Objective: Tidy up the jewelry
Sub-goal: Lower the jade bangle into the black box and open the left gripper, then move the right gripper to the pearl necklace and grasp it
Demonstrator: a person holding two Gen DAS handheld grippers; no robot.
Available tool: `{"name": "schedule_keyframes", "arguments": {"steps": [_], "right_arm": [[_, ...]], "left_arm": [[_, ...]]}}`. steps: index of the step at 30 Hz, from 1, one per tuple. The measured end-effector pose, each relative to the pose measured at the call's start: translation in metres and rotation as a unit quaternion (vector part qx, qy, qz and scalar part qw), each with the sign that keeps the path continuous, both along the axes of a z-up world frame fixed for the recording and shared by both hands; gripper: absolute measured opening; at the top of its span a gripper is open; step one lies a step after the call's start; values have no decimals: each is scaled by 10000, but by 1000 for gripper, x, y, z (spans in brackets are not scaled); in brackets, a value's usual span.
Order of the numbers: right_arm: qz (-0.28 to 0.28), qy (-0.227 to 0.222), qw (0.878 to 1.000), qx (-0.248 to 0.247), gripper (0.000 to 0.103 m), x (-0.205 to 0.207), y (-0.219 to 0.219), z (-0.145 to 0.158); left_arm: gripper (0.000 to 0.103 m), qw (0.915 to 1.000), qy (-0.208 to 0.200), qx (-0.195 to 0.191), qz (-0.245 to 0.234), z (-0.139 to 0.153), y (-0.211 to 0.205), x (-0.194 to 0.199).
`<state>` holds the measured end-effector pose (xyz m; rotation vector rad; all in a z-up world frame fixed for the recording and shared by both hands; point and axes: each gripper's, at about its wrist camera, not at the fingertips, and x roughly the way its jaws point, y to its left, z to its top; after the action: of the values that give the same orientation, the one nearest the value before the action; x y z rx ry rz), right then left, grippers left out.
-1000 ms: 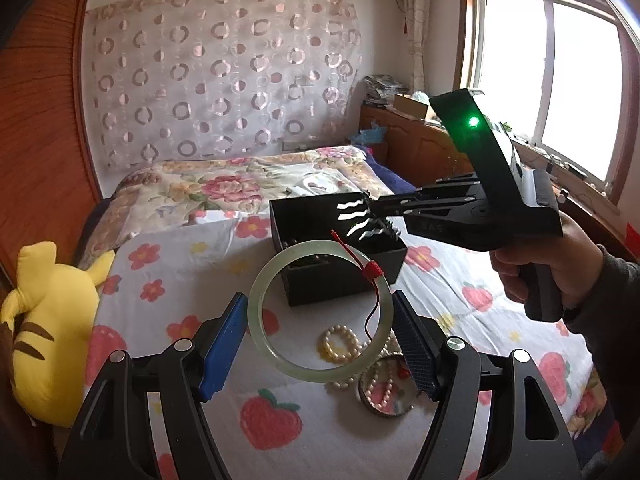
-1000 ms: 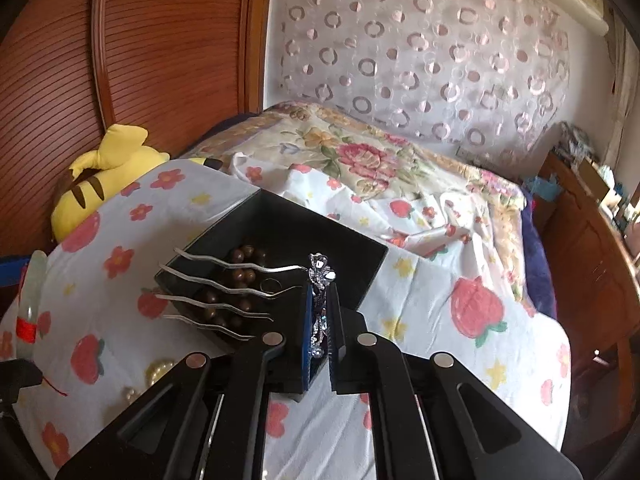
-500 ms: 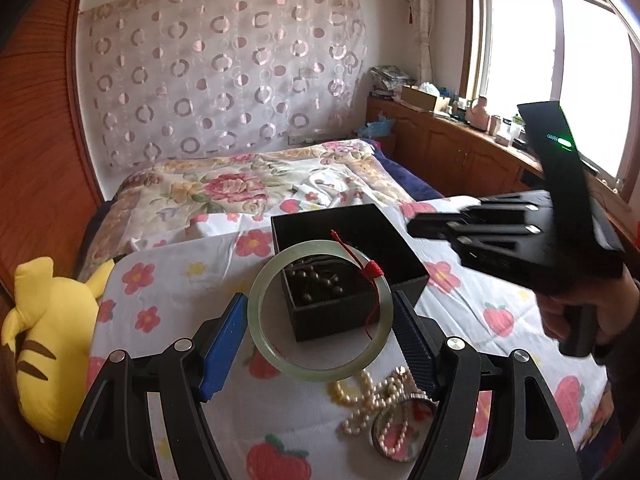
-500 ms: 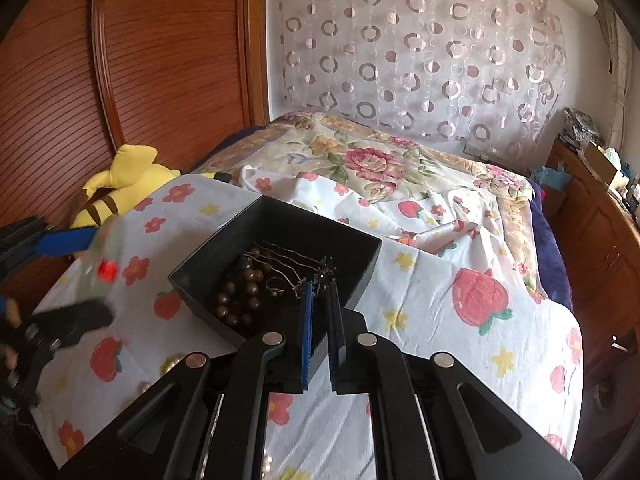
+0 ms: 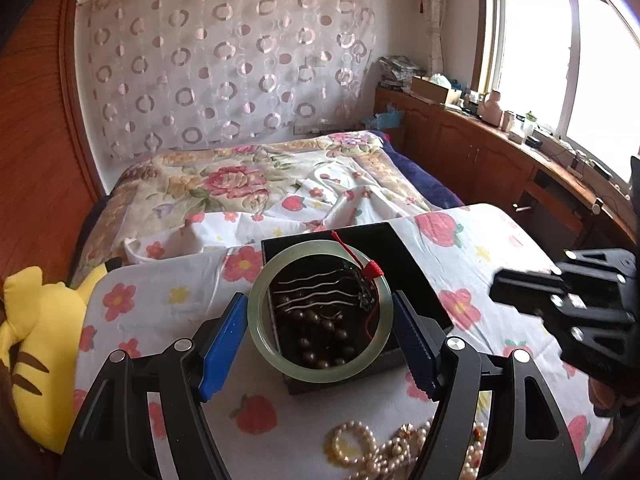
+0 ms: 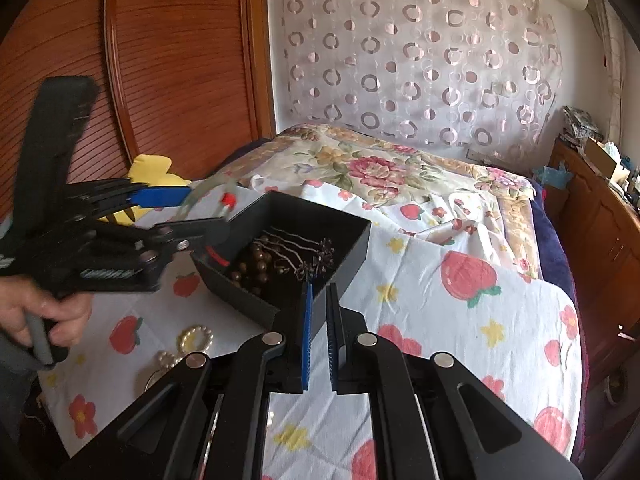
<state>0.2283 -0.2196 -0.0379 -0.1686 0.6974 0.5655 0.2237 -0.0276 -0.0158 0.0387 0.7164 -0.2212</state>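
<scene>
My left gripper (image 5: 320, 328) is shut on a pale green jade bangle (image 5: 260, 328) with a red cord and holds it just above the black jewelry box (image 5: 416, 276). The box (image 6: 352, 248) holds brown beads (image 5: 320, 336), a silver wavy hair comb (image 5: 312, 292) and a small ring. My right gripper (image 6: 318, 320) is empty, its jaws nearly closed, pulled back to the box's near right; it shows blurred in the left wrist view (image 5: 560, 300). The left gripper appears in the right wrist view (image 6: 188, 216) over the box's left corner.
Pearl strands (image 5: 372, 452) and a small round case lie on the strawberry-print cloth in front of the box; they also show in the right wrist view (image 6: 192, 338). A yellow plush toy (image 5: 28, 344) sits at the left. A floral bed lies behind, wooden cabinets at right.
My right gripper let go of the silver hair comb into the box and drew back to the right. My left gripper carried the bangle forward until it is over the box.
</scene>
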Motion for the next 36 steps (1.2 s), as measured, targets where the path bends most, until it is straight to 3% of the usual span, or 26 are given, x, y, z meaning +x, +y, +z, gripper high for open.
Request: {"name": "schedule_keyframes", "arguments": {"steps": [11,23,32,36], "right_arm": [[-48,120,9999,50,8,-12,-15,-18],[-88,-38,9998,194,8,-39,-25,-17],[65,-209,9993,319,8,-74,-21,-11],[119,-252,9991,322,19,-88,-18,-13]], "left_arm": [[69,9998,100,168,-37,-15,-16,3],[92,9978,-607,172,181,10,-15,-49],[95,9940,-1045,4,310,28,-11,-100],[95,9930,-1134,-34,331,31,-9,-115]]}}
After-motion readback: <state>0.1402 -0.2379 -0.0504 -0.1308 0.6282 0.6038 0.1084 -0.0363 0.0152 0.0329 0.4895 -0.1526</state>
